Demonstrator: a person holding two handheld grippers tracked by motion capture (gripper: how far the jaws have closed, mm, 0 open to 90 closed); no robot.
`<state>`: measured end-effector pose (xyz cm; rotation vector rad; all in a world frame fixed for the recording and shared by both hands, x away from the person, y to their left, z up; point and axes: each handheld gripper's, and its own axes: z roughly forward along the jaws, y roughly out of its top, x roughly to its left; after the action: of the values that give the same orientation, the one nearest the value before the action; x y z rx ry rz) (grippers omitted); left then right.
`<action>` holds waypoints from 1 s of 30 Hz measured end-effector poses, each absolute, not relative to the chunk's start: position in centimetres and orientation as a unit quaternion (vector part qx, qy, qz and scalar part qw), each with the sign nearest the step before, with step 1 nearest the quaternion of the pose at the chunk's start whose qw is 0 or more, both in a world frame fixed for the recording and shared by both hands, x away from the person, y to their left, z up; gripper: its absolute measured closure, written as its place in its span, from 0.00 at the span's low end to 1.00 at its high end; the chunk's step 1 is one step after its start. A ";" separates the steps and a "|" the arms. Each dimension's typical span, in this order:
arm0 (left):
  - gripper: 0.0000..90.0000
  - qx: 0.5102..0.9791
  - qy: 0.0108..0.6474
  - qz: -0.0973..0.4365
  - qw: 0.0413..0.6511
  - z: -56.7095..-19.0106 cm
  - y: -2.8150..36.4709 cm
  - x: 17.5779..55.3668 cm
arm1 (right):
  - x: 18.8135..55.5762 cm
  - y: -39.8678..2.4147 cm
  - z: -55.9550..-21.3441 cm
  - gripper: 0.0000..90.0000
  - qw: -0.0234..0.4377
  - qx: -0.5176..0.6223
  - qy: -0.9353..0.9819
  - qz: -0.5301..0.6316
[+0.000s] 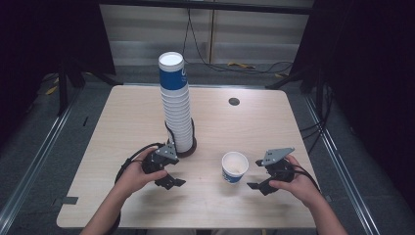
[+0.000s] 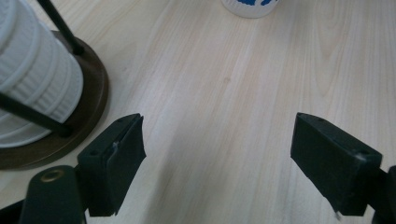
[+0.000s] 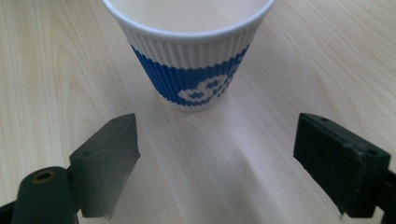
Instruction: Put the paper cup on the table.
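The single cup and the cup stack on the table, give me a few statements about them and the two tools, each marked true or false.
1. The single cup stands upright on the table. True.
2. The right tool is clamped on that cup. False: its jaws stand open with the cup ahead of them, untouched.
3. The cup stack sits in a holder with a dark round base. True.
4. The left tool holds a cup. False: its jaws are open over bare wood.
5. The single cup is plain white all over. False: it carries a blue patterned band.
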<state>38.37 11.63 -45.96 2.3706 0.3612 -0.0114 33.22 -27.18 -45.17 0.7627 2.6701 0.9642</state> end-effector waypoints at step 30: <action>0.19 0.912 0.179 0.015 0.368 -47.2 15.7 40.2 | 30.7 -31.4 -47.5 0.15 0.123 0.313 0.876 0.346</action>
<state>40.18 15.75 -47.17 2.3436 0.4593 0.0381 30.70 -31.42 -47.51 0.9138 2.5537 1.0095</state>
